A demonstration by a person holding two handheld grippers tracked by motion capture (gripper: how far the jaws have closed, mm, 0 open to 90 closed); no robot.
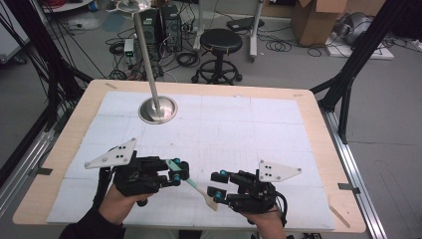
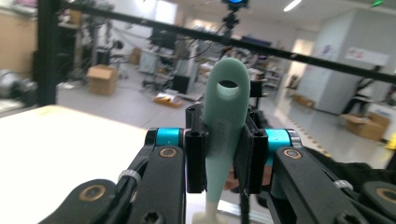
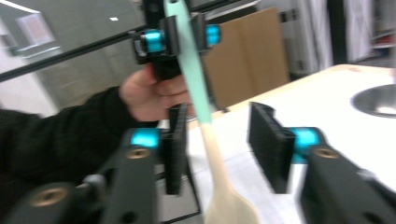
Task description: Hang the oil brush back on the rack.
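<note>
A spoon (image 1: 192, 182) with a mint-green handle and a cream bowl hangs slanted just above the white mat, between my two grippers. My left gripper (image 1: 179, 172) is shut on the green handle (image 2: 226, 112), whose eyelet end sticks up past the pads. In the left gripper view my left gripper (image 2: 225, 154) squeezes the handle from both sides. My right gripper (image 1: 215, 183) stands open around the cream neck (image 3: 217, 158). In the right gripper view my right gripper (image 3: 219, 144) shows a gap on each side of the spoon, with no pad touching it. Behind it, my left gripper (image 3: 182, 37) holds the handle.
A metal stand with a round base (image 1: 158, 110) and a tall pole rises at the back left of the mat; its base (image 3: 376, 100) lies off to the right in the right gripper view. A black stool (image 1: 220, 42) stands beyond the table's far edge (image 1: 199, 87).
</note>
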